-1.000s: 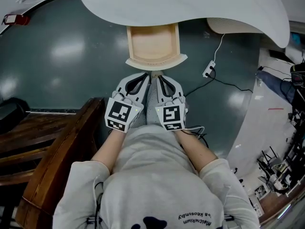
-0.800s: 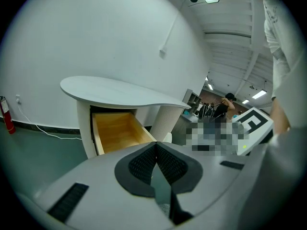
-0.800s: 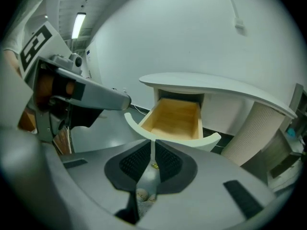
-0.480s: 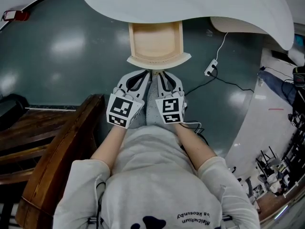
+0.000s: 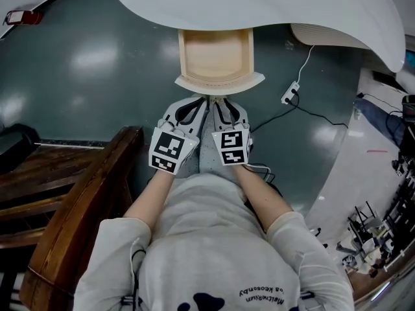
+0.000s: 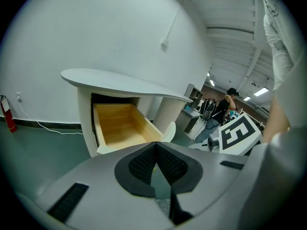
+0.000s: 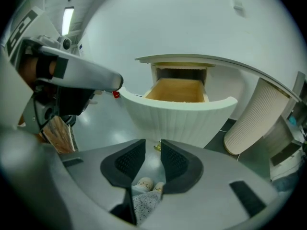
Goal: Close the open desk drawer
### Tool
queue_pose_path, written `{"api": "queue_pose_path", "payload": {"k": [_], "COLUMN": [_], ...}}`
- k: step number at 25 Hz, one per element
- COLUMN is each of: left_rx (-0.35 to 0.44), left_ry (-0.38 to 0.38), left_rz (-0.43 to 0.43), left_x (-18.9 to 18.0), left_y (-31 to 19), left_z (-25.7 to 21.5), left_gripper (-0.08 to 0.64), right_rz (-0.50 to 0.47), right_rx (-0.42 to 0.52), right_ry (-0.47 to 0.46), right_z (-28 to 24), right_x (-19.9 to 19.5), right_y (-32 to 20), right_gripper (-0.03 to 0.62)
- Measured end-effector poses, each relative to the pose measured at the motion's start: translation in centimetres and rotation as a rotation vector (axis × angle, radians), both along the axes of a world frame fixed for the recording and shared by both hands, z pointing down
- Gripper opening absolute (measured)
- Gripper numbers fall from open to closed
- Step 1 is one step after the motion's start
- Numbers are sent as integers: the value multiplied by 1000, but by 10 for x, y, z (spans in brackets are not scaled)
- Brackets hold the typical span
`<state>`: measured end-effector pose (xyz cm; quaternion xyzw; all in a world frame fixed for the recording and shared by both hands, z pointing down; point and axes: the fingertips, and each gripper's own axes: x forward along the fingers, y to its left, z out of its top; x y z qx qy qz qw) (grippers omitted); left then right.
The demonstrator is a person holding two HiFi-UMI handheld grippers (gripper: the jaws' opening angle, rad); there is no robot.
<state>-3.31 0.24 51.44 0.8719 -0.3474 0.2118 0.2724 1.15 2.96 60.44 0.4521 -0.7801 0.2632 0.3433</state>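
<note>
Right gripper (image 7: 153,146) has sunk toward the drawer (image 5: 219,81), jaws just opening halfway, perhaps about its knob (image 7: 157,148). Left gripper (image 6: 156,146) is pinched together, empty. Drawer stands out; closing remains.

- Head view: even overhead light; soft glare patches on the dark floor (image 5: 91,60) at ten and four o'clock; the white counter (image 5: 259,5) is brightest.
- Both gripper views: fisheye, black corners, bowed edges.
- Right gripper view: ceiling strip light (image 7: 67,18) glows at eleven o'clock.
</note>
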Motion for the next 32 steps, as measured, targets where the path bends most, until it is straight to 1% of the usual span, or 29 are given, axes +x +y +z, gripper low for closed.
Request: {"api": "queue_pose_path", "payload": {"k": [8,16,21,32], "left_rx": [-13,-21,-26,-36], "left_ry": [-5,-12,-15,-16], "left_rz": [4,4,9,4], "left_x": [0,-2,-3,-2], "left_y": [0,-5,-5,-2], "left_z": [15,23,27,35], "left_gripper": [11,11,11,11], "right_rz": [34,42,53,147], "right_rx": [-19,-51,-68,-94], "right_ry": [0,3,-1,-37], "right_z": [17,34,44,60], "right_x": [2,1,-3,1], "right_y": [-5,-10,-11,-18], "right_gripper": [107,140,143,141]}}
